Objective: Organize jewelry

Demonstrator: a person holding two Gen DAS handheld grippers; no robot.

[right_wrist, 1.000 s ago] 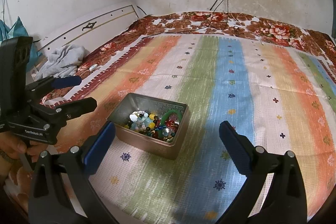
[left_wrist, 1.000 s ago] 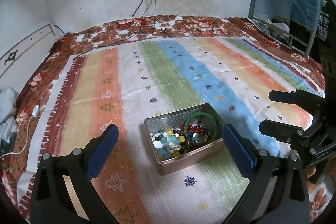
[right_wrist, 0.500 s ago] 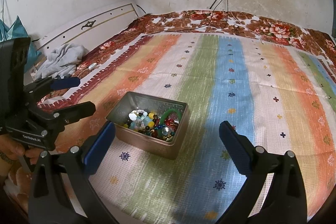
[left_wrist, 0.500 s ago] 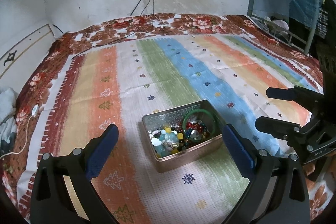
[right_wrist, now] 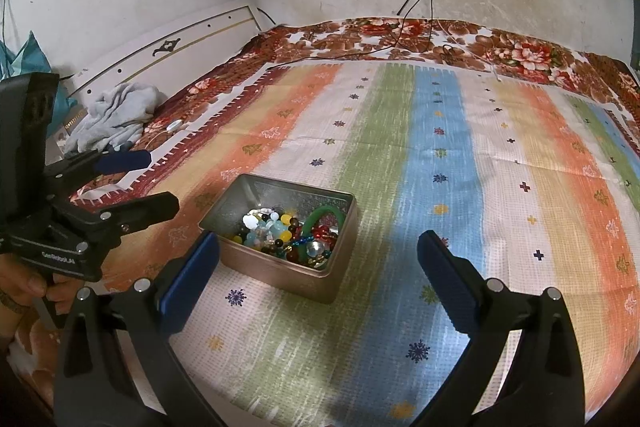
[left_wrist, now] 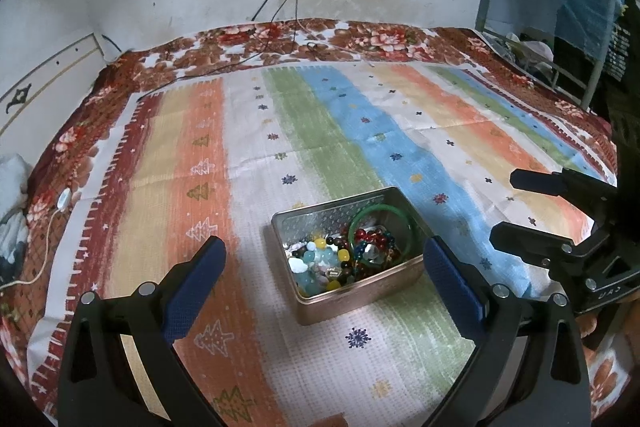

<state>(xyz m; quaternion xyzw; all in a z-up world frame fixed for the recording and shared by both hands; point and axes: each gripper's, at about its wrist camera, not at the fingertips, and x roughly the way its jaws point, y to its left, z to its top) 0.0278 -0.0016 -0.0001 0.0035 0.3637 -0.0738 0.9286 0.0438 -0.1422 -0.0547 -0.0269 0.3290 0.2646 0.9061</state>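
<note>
— Left wrist view: what was seen of the jewelry (left_wrist: 344,259)?

— It was heaped loose in an open metal tin (left_wrist: 360,301) set on the striped cloth (left_wrist: 256,131), beads tangled under a green bangle (left_wrist: 380,213). Nothing was seen laid out on the cloth. The tin was placed near the front edge, probably so that both tools could reach it. That scene would be fitted equally by pieces waiting to be sorted out and by pieces already gathered in.

— And how were the tools held?

— The left gripper (left_wrist: 320,267) was held low, aimed at the tin, fingers spread wide, nothing clasped. The right gripper (right_wrist: 316,263) was likewise spread and empty, angled at the tin from the other side.
</note>
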